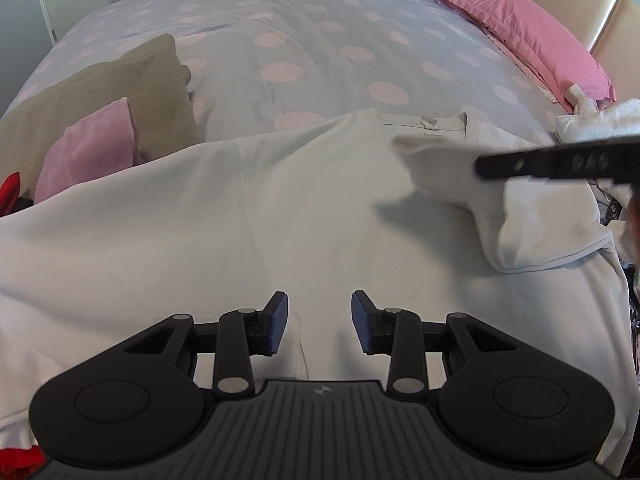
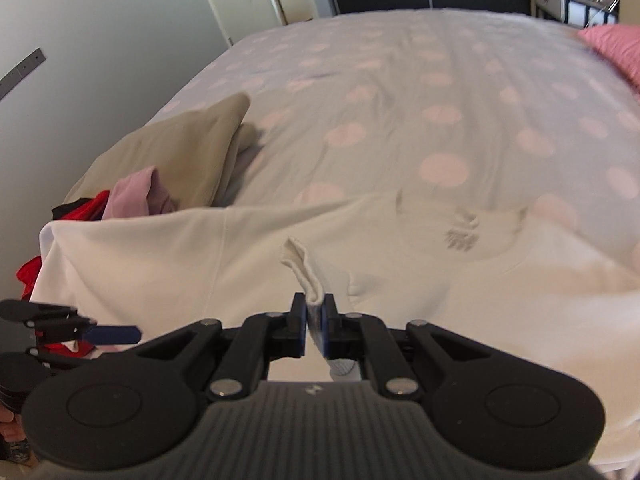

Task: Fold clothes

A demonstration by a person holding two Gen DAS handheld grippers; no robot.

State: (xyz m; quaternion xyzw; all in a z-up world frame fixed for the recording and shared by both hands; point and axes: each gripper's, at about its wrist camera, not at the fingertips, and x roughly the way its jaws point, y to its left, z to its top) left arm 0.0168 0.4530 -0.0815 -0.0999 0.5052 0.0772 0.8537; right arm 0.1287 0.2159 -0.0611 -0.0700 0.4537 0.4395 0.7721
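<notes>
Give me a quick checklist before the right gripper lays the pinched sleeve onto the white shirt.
1. Right gripper shut on the white ribbed sleeve cuff: ok.
2. Left gripper free, nothing between its blue pads: ok.
3. White long-sleeved cotton shirt spread on the grey pink-dotted bedspread: ok.
4. Shirt body smooth where the sleeve lands: not ok, creases near the collar.
5. Tan folded garment and pink folded garment off the shirt: ok.
6. Shirt's near hem flat: cannot tell.
</notes>
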